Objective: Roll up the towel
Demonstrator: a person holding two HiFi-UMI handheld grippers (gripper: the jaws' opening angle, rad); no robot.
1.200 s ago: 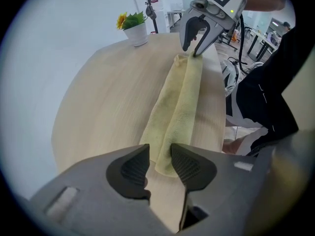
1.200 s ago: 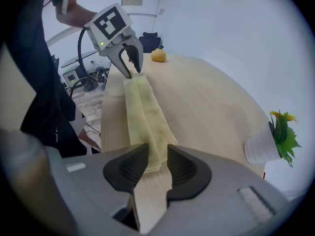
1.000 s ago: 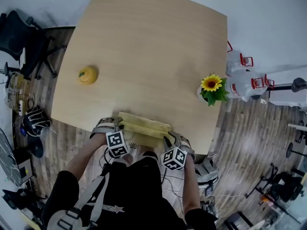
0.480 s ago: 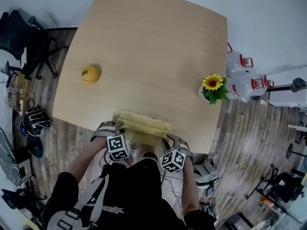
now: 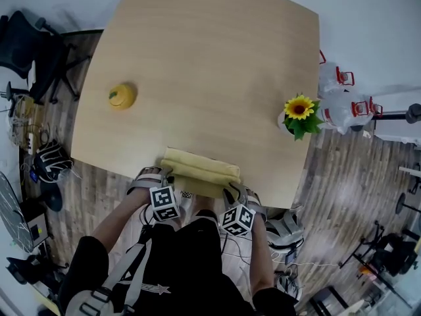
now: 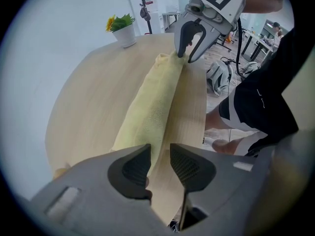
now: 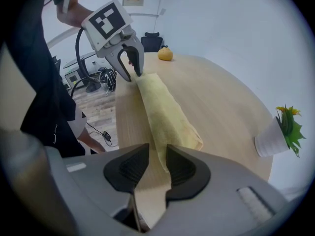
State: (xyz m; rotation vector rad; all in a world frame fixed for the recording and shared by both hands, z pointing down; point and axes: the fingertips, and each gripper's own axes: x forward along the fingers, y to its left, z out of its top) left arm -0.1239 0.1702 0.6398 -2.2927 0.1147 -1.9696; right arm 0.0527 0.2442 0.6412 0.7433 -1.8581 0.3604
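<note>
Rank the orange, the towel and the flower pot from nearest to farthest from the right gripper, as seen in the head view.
1. towel: closest, lying along the near edge of the table.
2. flower pot: farther up, at the right edge.
3. orange: farthest, across the table near its left edge.

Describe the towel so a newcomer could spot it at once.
Find the light wooden table, then its edge nearest the person. The towel lies there, a long pale yellow roll of cloth, unlike the round yellow fruit and potted sunflower farther off.
</note>
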